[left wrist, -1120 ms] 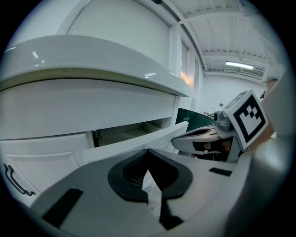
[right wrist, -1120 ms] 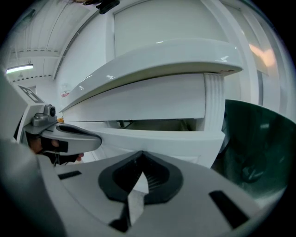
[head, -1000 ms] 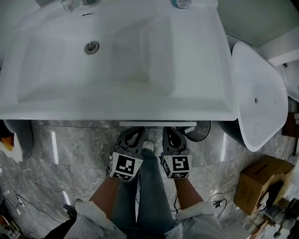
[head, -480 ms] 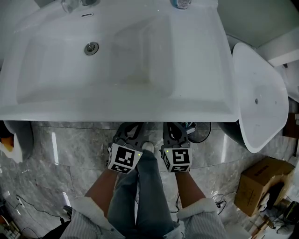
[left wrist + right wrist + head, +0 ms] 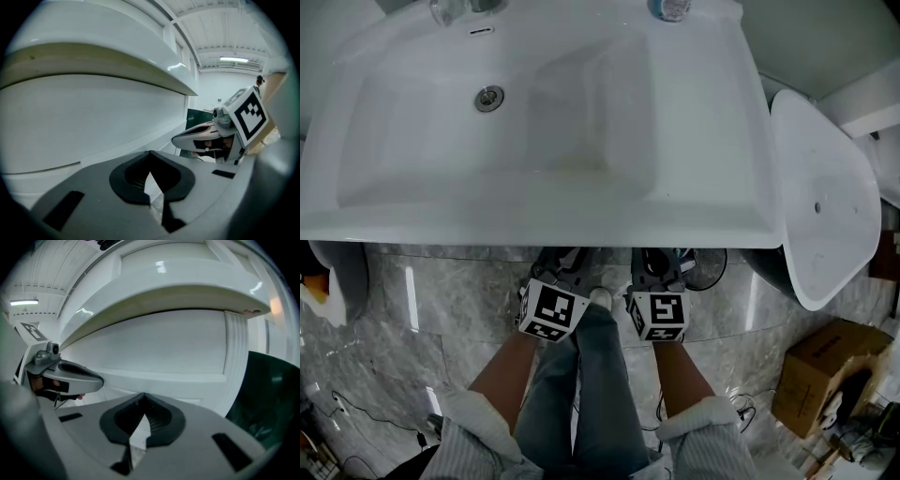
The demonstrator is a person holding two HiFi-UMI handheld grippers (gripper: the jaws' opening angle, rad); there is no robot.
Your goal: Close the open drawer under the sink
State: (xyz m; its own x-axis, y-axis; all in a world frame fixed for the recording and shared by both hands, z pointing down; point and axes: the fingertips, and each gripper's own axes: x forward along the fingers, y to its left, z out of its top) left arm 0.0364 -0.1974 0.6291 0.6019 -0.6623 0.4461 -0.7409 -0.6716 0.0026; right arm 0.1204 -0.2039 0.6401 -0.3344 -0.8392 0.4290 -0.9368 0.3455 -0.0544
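Note:
The white sink point(image 5: 534, 223) fills the top of the head view, and its rim hides the drawer below. My left gripper point(image 5: 561, 260) and right gripper point(image 5: 654, 261) reach side by side under that rim, only their marker cubes fully showing. In the left gripper view the drawer's white front point(image 5: 89, 126) stands close before my left gripper point(image 5: 152, 185), whose jaws are shut on nothing; the right gripper point(image 5: 206, 138) shows beside it. The right gripper view shows the same white front point(image 5: 164, 350) just ahead of my right gripper point(image 5: 139, 427), also shut and empty.
A white toilet lid point(image 5: 820, 187) stands right of the sink, with a cardboard box point(image 5: 820, 370) on the marble floor beyond it. A dark bin point(image 5: 337, 272) is at the left. The person's jeans-clad legs point(image 5: 591, 394) are between the arms. Cables lie on the floor.
The drawer's white top edge, which stuck out past the sink rim a second ago, has gone under the rim. Both grippers have moved forward with it.

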